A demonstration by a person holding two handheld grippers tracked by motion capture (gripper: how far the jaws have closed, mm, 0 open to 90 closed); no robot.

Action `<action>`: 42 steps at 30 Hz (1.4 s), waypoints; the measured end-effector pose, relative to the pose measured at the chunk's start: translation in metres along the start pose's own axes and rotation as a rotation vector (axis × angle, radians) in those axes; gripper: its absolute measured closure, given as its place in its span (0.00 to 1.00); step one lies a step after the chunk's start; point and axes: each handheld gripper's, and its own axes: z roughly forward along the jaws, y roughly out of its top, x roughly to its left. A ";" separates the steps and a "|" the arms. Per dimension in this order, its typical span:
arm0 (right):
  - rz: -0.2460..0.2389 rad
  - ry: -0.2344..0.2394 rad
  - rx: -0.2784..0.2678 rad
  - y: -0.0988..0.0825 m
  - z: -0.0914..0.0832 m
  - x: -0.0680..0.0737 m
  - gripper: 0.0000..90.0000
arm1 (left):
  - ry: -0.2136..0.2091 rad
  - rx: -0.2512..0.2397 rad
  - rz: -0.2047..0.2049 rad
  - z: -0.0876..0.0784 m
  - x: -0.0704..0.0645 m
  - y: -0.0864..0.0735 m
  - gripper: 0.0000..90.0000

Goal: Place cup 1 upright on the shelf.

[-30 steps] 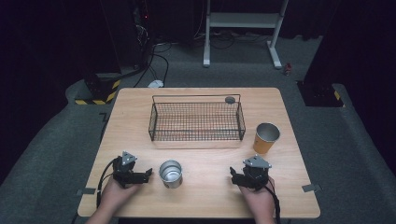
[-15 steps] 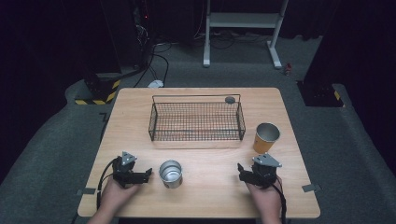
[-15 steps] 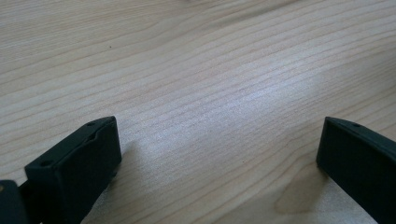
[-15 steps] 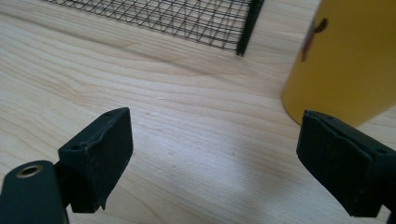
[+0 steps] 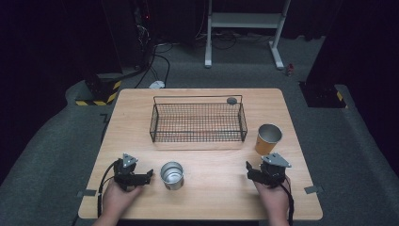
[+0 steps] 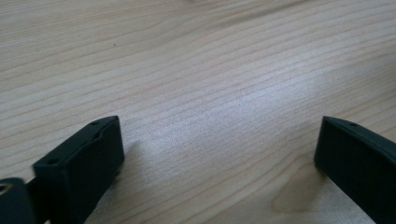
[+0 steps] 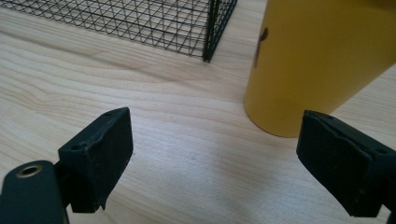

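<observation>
My left gripper (image 5: 148, 176) rests near the table's front left, its jaws pointing toward a silver metal cup (image 5: 171, 174) just to its right. In the left gripper view the left gripper (image 6: 219, 154) is open over bare wood; its jaws have just been closing with nothing between them. My right gripper (image 5: 254, 170) sits at the front right, just in front of an orange-yellow cup (image 5: 269, 138). The right gripper view has the right gripper (image 7: 212, 158) open, with the yellow cup (image 7: 322, 60) standing upright close ahead on the right, not between the jaws.
A black wire basket (image 5: 197, 120) stands mid-table, its corner (image 7: 208, 28) ahead of the right gripper. A small dark round object (image 5: 231, 100) lies by the basket's far right corner. The table's front edge (image 5: 197, 218) runs just behind both hands.
My right gripper has slid to the right, closer to the orange-yellow cup. The left hand has stayed where it was beside the silver cup.
</observation>
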 end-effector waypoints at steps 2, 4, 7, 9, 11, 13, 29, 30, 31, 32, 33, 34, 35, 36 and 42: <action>0.003 -0.009 -0.002 0.000 0.000 -0.003 0.12 | -0.002 -0.011 0.015 -0.001 -0.004 0.000 0.15; 0.010 -0.016 -0.008 0.001 -0.001 -0.005 0.12 | -0.010 -0.010 0.009 0.000 -0.004 0.000 0.14; 0.013 -0.024 -0.022 0.001 -0.002 -0.009 0.12 | -0.006 -0.001 -0.006 0.001 -0.003 0.000 0.11; 0.020 -0.032 -0.021 0.001 -0.002 -0.011 0.11 | 0.000 0.007 -0.009 0.001 -0.002 0.001 0.08; 0.018 -0.036 -0.029 0.001 -0.002 -0.014 0.11 | 0.008 0.019 -0.013 0.002 -0.002 0.001 0.03; 0.025 -0.043 -0.034 0.001 -0.003 -0.017 0.11 | 0.012 0.023 -0.025 0.003 -0.002 0.001 0.00; 0.080 -0.093 -0.090 0.010 0.000 -0.043 0.10 | 0.016 0.020 -0.030 -0.004 0.016 -0.006 0.00; 0.080 -0.093 -0.090 0.010 0.000 -0.043 0.10 | 0.016 0.020 -0.030 -0.004 0.016 -0.006 0.00; 0.077 -0.097 -0.095 0.011 0.001 -0.046 0.10 | 0.016 0.020 -0.031 -0.004 0.016 -0.006 0.00; 0.082 -0.093 -0.100 0.012 0.002 -0.047 0.10 | 0.017 0.020 -0.028 -0.004 0.016 -0.006 0.00; 0.088 -0.092 -0.109 0.012 0.003 -0.049 0.10 | 0.016 0.020 -0.030 -0.004 0.016 -0.006 0.00; 0.088 -0.092 -0.109 0.012 0.003 -0.049 0.10 | 0.016 0.020 -0.030 -0.004 0.016 -0.006 0.00; 0.102 -0.083 -0.109 0.014 0.006 -0.052 0.10 | 0.017 0.021 -0.031 -0.004 0.016 -0.007 0.00; 0.104 -0.081 -0.102 0.015 0.007 -0.052 0.10 | 0.017 0.021 -0.031 -0.004 0.016 -0.007 0.00; 0.100 -0.067 -0.116 0.022 0.014 -0.051 0.10 | 0.019 0.021 -0.031 -0.004 0.016 -0.006 0.00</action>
